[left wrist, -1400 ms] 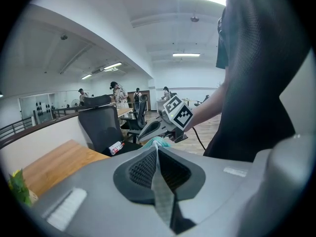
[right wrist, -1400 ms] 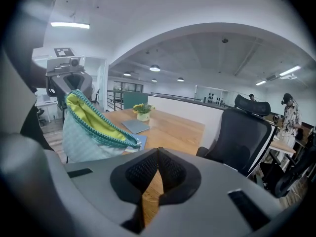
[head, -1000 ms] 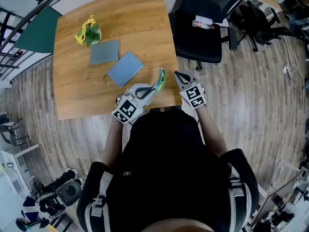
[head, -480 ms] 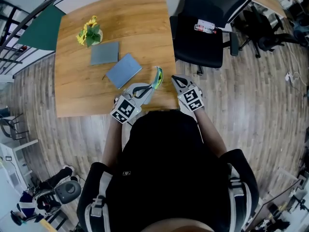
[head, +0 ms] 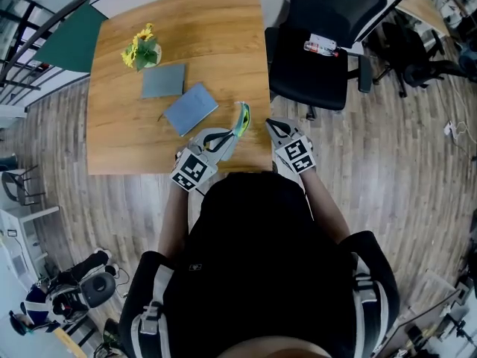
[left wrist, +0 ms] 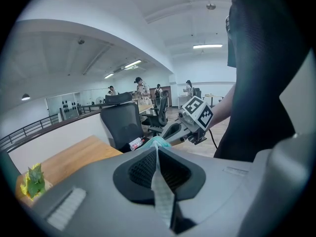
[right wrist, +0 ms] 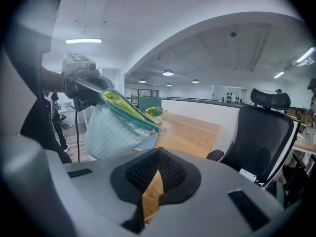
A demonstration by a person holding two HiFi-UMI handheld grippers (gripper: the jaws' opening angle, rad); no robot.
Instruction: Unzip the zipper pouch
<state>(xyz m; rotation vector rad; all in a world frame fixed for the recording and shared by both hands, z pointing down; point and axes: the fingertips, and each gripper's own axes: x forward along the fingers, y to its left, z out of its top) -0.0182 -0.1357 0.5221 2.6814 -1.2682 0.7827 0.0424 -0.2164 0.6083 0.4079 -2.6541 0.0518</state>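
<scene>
The zipper pouch, pale checked cloth with a teal zip and yellow-green lining, hangs above the wooden table's near right corner. My left gripper is shut on its cloth; in the left gripper view the checked fabric runs between the closed jaws. From the right gripper view the pouch sags below the left gripper, its top gaping with the lining showing. My right gripper sits just right of the pouch, apart from it, shut with nothing in it.
Two grey-blue notebooks and a small pot of yellow flowers lie further back on the table. A black office chair with a small packet on its seat stands at the table's right side.
My left gripper with the pouch has drifted slightly left, away from the right gripper. The right gripper has stayed about where it was, still shut.
</scene>
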